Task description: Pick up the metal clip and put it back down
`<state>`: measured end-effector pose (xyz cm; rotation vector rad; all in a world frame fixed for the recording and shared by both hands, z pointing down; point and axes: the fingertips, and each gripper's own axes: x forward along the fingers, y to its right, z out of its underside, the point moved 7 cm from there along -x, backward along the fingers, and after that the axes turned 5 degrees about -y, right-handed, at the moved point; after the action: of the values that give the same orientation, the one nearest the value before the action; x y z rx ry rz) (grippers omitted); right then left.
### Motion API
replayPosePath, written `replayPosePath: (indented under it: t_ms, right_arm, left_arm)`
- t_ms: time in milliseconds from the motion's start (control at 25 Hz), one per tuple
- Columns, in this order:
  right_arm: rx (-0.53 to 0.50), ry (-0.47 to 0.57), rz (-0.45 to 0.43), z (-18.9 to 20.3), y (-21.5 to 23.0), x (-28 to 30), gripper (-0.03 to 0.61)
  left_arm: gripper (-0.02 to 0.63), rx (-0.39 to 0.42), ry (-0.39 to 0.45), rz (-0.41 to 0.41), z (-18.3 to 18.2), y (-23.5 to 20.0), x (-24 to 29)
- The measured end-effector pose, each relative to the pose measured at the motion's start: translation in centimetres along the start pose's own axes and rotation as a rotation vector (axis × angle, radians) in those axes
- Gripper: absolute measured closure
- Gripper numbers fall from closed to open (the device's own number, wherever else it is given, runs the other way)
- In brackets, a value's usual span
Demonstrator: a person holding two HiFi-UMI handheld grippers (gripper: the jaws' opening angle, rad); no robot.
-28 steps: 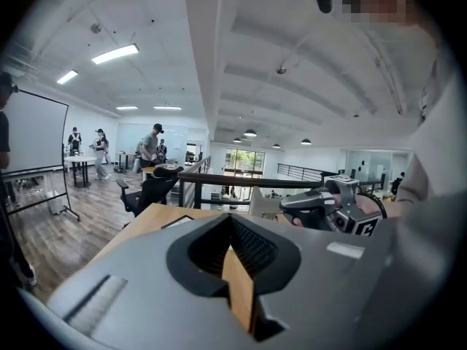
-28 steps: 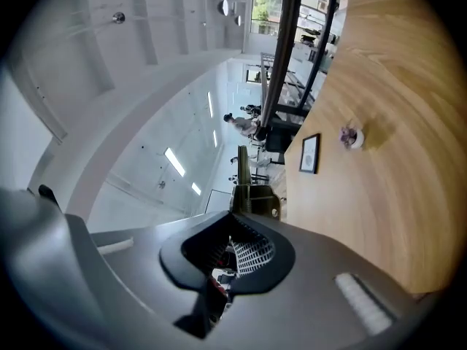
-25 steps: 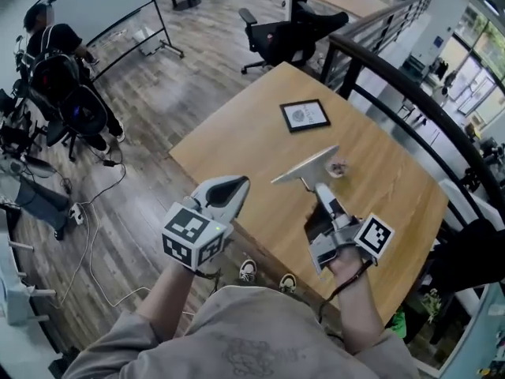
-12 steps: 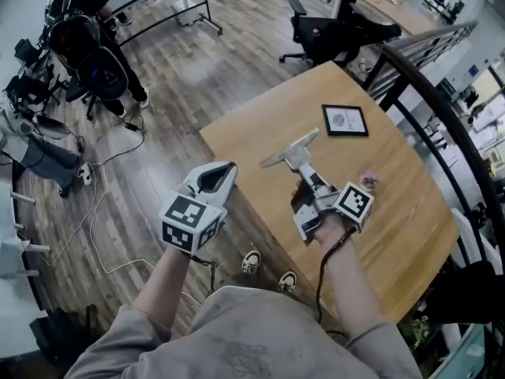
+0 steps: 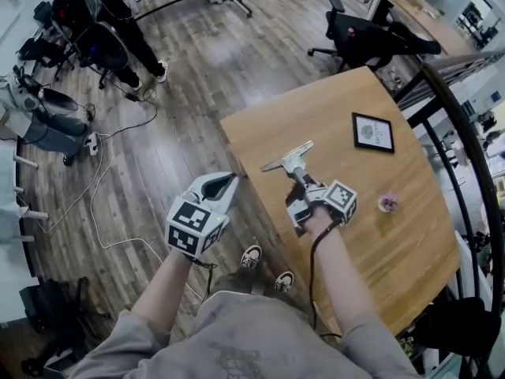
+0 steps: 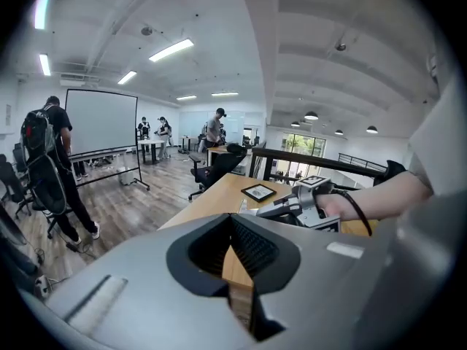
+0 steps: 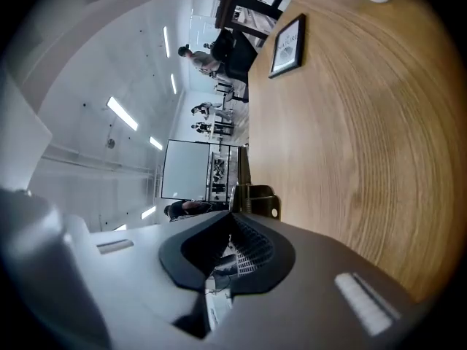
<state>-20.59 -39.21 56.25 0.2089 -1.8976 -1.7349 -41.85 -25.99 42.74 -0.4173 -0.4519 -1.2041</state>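
Wooden table point(image 5: 331, 133) below the right gripper point(image 5: 286, 156), whose jaws are squeezed together with the metal clip point(image 7: 257, 199) nipped at their very tips, poking out ahead. Left gripper point(image 5: 225, 184) hangs beside the table edge, jaws together, nothing between them.

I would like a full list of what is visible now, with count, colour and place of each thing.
table: one, light wood, centre right
picture frame: one, black, far on the table
small thing: one, pinkish, on the table's right part
office chair: one, black, beyond the table
railing: one, dark, along the table's right side
bystander: one, dark clothes, top left
left tool: one, grey, left of the table, shut
right tool: one, grey, over the table, shut
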Motion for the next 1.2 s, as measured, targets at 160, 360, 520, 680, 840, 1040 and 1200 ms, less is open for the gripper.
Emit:
replayPosePath:
  t_ms: [160, 360, 520, 680, 840, 1040, 1200]
  right_arm:
    - [0.065, -0.013, 0.033, -0.1, 2.7, 4.0, 0.563]
    - [0.098, -0.015, 0.089, 0.3, 5.6, 7.1, 0.561]
    - [0.144, 0.001, 0.088, 0.2, 7.5, 8.5, 0.561]
    - [0.156, 0.03, 0.101, 0.6, 8.4, 9.0, 0.558]
    - [0.11, 0.042, 0.11, 0.8, 7.9, 8.5, 0.509]
    - [0.071, 0.036, 0.104, 1.0, 6.8, 6.4, 0.419]
    - [0.037, 0.015, 0.075, 1.1, 4.5, 3.8, 0.423]
  left_arm:
    - [0.612, -0.018, -0.056, -0.015, 1.9, -1.8, 1.0]
    - [0.612, -0.055, -0.083, -0.027, 3.7, -3.5, 0.7]
    - [0.612, -0.082, -0.105, -0.032, 4.6, -3.9, 1.2]
    - [0.612, -0.095, -0.123, -0.023, 5.6, -3.8, 0.6]
    - [0.612, -0.101, -0.127, -0.025, 6.1, -3.3, 0.0]
    - [0.612, -0.113, -0.094, -0.059, 5.6, -2.5, -0.7]
    - [0.612, -0.11, -0.051, -0.056, 4.5, -1.7, -1.6]
